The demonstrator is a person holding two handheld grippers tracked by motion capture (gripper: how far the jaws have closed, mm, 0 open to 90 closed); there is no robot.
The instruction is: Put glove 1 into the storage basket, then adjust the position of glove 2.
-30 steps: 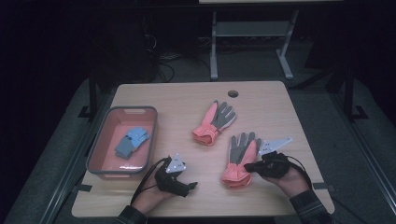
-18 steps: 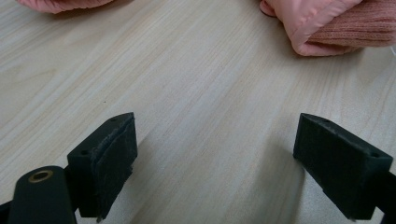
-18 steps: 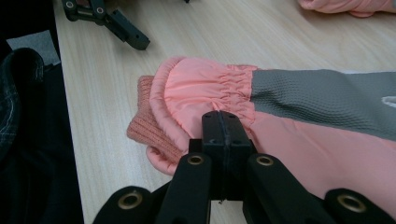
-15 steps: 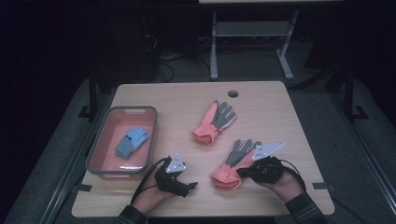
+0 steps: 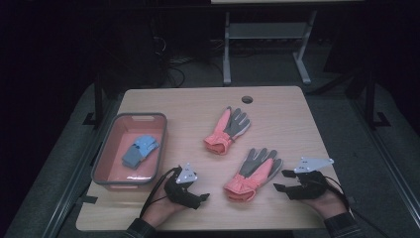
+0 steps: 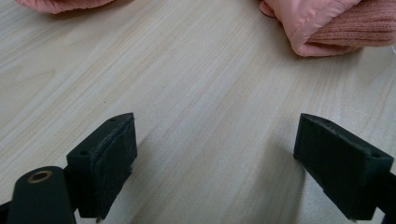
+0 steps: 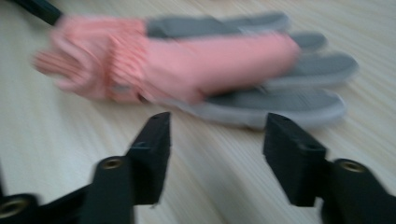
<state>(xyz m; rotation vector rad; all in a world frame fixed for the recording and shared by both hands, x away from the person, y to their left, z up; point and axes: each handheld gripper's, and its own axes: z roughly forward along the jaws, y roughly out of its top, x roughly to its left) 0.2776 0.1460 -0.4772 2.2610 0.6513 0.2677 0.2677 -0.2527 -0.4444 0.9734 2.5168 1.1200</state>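
Two pink and grey gloves lie on the wooden table (image 5: 282, 114). The far glove (image 5: 228, 130) rests near the middle. The near glove (image 5: 252, 173) (image 7: 196, 70) lies between my two grippers, cuff toward the front edge. My right gripper (image 5: 281, 181) (image 7: 217, 149) sits just right of it; its jaws have just been opening and stand apart over bare wood, clear of the glove. My left gripper (image 5: 202, 199) (image 6: 219, 163) rests at the front left, open, with only table between its jaws and the near glove's cuff (image 6: 327, 28) ahead of it.
A pink tray (image 5: 111, 153) with a grey rim stands at the left, holding a folded blue cloth (image 5: 140, 150). A cable hole (image 5: 247, 99) sits near the table's far edge. Dark floor and a desk frame lie beyond.
The right gripper let go of the near glove and drew back to the right, jaws now apart. The glove lies flat where it was dragged. The left gripper has not moved.
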